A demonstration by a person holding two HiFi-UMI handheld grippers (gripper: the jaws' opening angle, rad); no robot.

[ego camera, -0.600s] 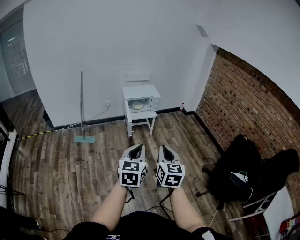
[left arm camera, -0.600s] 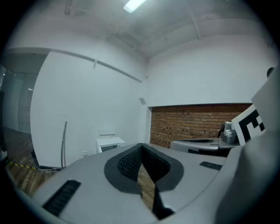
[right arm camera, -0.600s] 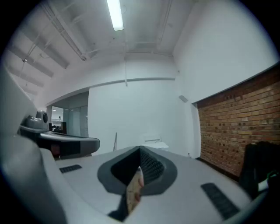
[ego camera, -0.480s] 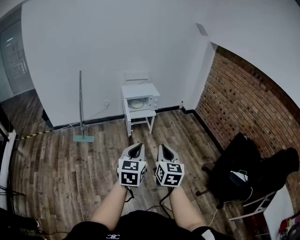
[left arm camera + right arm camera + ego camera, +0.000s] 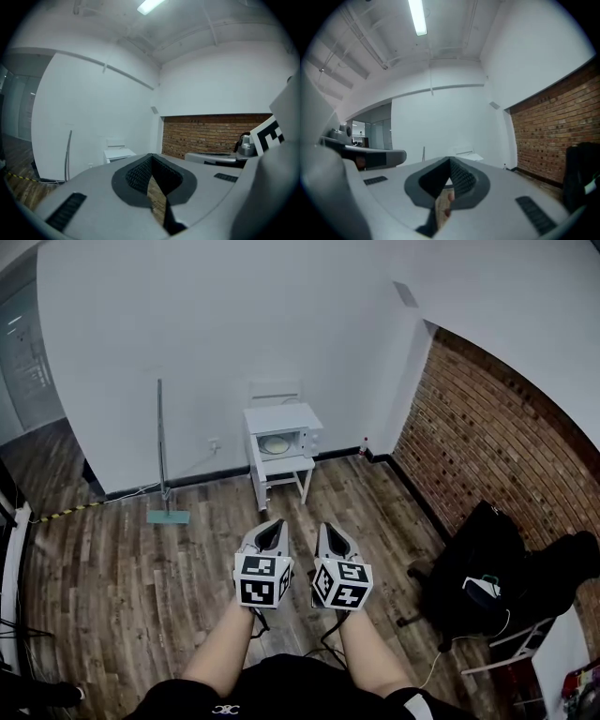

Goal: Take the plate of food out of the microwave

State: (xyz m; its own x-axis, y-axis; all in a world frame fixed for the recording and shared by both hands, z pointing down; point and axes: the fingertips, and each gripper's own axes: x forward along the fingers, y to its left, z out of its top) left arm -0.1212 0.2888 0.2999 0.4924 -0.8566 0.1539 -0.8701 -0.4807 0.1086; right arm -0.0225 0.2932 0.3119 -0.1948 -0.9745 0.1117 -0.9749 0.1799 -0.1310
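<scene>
A white microwave (image 5: 283,435) stands on a small white table (image 5: 281,472) against the far wall, several steps ahead. Through its door window a pale plate (image 5: 275,444) shows inside. The microwave's top also shows small in the left gripper view (image 5: 117,153). My left gripper (image 5: 272,527) and right gripper (image 5: 332,530) are held side by side in front of me, far short of the microwave. Both have their jaws closed tip to tip, with nothing between them.
A mop (image 5: 163,454) leans on the wall left of the microwave. A brick wall (image 5: 497,427) runs along the right. A black chair with dark bags (image 5: 497,568) stands at the right. Wooden floor (image 5: 141,568) lies between me and the microwave.
The view has shifted slightly and the microwave sits a little higher and nearer in the frame. Both grippers stay side by side and shut.
</scene>
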